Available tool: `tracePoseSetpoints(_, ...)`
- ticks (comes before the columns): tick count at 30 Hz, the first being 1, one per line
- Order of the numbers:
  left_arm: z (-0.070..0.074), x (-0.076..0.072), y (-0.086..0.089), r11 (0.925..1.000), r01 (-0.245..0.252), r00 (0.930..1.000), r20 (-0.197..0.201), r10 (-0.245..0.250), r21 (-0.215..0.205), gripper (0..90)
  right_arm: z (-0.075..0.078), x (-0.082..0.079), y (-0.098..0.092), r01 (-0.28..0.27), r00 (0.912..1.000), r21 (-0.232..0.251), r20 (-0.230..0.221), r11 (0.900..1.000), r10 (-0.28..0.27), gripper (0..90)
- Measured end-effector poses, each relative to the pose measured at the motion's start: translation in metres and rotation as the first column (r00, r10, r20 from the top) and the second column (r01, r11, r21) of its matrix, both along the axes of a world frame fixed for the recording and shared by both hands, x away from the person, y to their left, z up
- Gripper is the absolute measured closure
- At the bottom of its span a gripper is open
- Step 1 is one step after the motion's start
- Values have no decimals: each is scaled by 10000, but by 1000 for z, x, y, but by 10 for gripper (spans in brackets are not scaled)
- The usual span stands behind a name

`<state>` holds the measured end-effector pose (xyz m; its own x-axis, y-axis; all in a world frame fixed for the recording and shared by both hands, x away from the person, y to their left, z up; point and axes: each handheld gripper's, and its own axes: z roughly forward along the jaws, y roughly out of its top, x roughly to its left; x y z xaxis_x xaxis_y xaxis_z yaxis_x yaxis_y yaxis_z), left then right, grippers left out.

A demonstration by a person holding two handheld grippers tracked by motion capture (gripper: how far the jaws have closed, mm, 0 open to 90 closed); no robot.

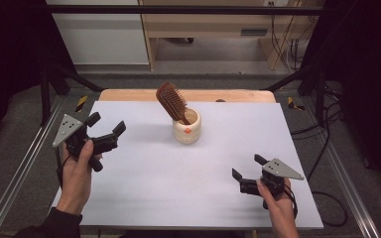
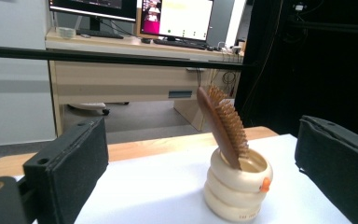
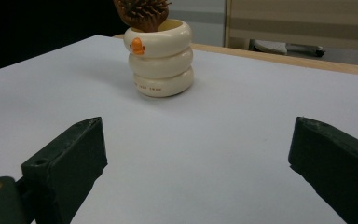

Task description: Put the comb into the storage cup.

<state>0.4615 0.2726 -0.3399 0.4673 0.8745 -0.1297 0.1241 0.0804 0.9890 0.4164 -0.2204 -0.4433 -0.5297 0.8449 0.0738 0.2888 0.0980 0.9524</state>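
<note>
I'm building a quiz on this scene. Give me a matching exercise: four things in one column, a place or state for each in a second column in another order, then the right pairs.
Things:
1. brown wooden hairbrush
2. cream ringed ceramic cup
3. left gripper
4. right gripper

Places or states:
A. open, held above the table's near right part
B. stands upright on the white table top, toward its far middle
C. open, held at the table's left edge
D. leans handle-down in the cup, bristle head sticking out

Pairs: 1-D, 2-B, 3-C, 4-A

Wooden table (image 1: 129,94) under white sheet (image 1: 178,183); cream cup (image 1: 187,130) (mid-sheet).
</note>
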Motion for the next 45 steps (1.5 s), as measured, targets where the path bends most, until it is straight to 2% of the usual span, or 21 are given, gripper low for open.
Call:
tracePoseSetpoints(2, -3, -2, 5, 10000, -4, 10000, -41, 4, -45, 27, 1, 0, -1, -18, 10000, 43, 33, 10000, 18, 46)
tracePoseSetpoints(5, -5, -4, 11, 10000, -60, 10000, 40, 60, 18, 28, 2, -1, 0, -74, 9999, -138, 80, 9999, 75, 44)
tracePoseSetpoints(12, -1, -16, 26, 9997, -211, 9996, 175, 209, 118, 27, 7, -4, -2, -196, 9997, -339, 118, 9992, 201, 42)
tracePoseSetpoints(22, -3, -32, 50, 9980, -560, 9982, 236, 553, 299, 27, 8, -12, -21, 124, 9997, -268, 232, 9996, -118, 41)
tracePoseSetpoints(30, -5, -40, 61, 9968, -701, 9970, 370, 686, 391, 27, 7, -22, -36, 469, 9980, -99, 419, 9988, -465, 36)
tracePoseSetpoints(36, -12, -45, 65, 9975, -637, 9970, 467, 622, 321, 27, 1, -24, -45, 672, 9963, 76, 524, 9977, -675, 35)
tracePoseSetpoints(45, -35, -53, 72, 9983, -491, 9985, 241, 483, 301, 27, -4, -23, -45, 638, 9963, -42, 579, 9980, -635, 34)
